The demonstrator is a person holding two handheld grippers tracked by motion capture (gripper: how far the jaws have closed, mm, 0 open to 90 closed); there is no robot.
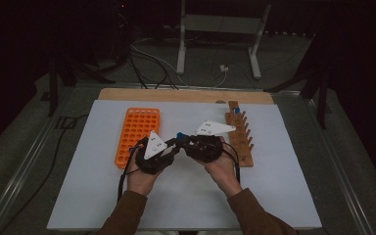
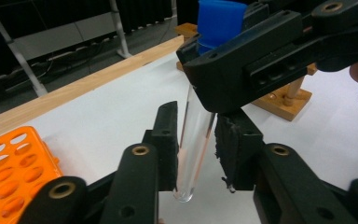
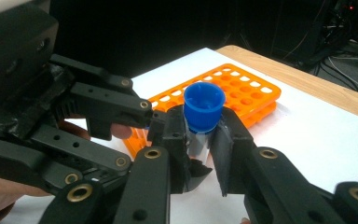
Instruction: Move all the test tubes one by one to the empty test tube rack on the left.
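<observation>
A clear glass test tube (image 2: 196, 135) with a blue cap (image 3: 203, 107) hangs upright above the white mat (image 1: 186, 196), mid-table. My right gripper (image 3: 199, 144) is shut on the tube just under the cap. My left gripper (image 2: 196, 149) comes in from the opposite side. Its jaws flank the tube's lower glass with a narrow gap on each side. In the high view the two grippers meet tip to tip, left gripper (image 1: 174, 144) and right gripper (image 1: 181, 140), with the cap (image 1: 179, 135) between them.
An orange tube rack (image 1: 138, 132) with several empty holes lies left of the grippers. At the right stands a wooden peg rack (image 1: 240, 137), with a blue-capped tube (image 1: 236, 110) at its far end. The table's wooden edge (image 1: 186, 94) runs along the back.
</observation>
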